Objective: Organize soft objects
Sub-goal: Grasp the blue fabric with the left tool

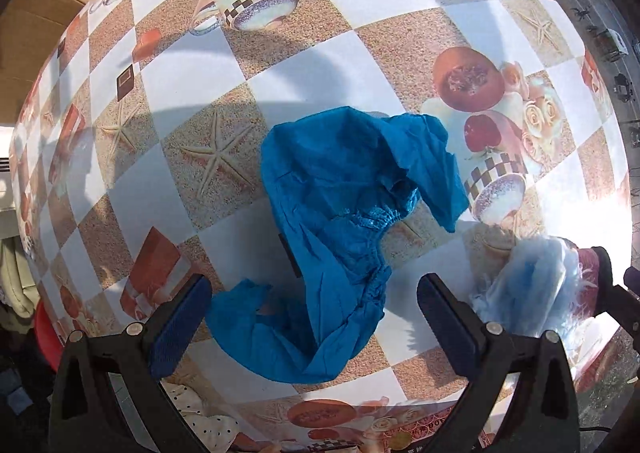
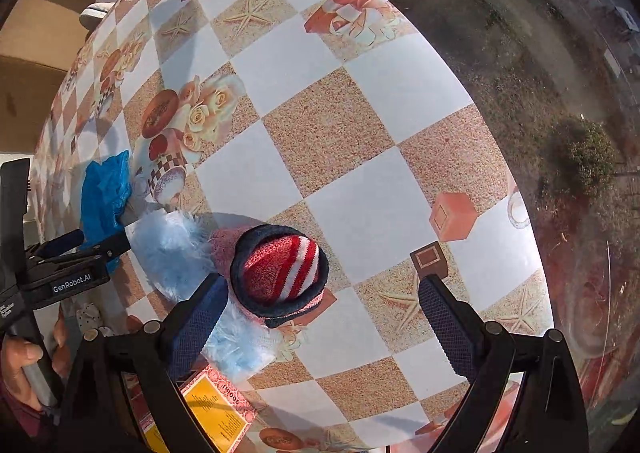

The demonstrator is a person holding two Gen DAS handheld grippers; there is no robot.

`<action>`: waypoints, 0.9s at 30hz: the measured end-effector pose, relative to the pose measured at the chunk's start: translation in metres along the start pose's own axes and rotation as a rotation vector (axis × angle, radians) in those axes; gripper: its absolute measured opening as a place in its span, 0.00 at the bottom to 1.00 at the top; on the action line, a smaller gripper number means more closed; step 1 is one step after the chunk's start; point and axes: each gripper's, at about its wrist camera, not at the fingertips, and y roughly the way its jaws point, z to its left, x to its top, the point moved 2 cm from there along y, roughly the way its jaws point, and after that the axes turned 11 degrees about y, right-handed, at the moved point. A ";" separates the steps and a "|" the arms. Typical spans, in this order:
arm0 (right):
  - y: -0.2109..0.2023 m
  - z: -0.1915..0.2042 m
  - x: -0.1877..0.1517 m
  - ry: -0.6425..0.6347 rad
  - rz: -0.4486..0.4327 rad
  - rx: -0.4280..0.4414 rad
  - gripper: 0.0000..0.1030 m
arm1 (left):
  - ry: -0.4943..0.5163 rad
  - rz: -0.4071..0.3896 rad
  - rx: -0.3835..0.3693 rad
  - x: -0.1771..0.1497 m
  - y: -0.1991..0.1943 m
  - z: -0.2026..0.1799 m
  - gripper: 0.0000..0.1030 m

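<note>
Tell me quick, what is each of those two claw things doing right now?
Left gripper: open, holding nothing, above the crumpled blue plastic shoe cover.
Right gripper: open, holding nothing, beside the red-and-white striped knitted hat.

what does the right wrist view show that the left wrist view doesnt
Only the right wrist view: the red and white striped knit hat resting on the fluffy pale blue piece, the yellow card, a hand on the left gripper's handle.
Only the left wrist view: the whole crumpled blue cloth, a cardboard box.
Both: checkered tablecloth, blue cloth, fluffy piece.
</note>
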 end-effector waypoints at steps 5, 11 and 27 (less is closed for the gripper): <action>0.036 0.016 0.003 -0.077 0.056 -0.091 0.94 | -0.041 -0.001 -0.016 0.004 0.008 0.007 1.00; 0.029 -0.040 0.008 0.106 0.017 -0.131 0.98 | -0.065 -0.010 -0.054 0.001 0.012 0.024 1.00; -0.011 -0.019 -0.017 -0.073 -0.130 -0.092 0.98 | -0.086 -0.012 -0.103 -0.006 0.021 0.051 1.00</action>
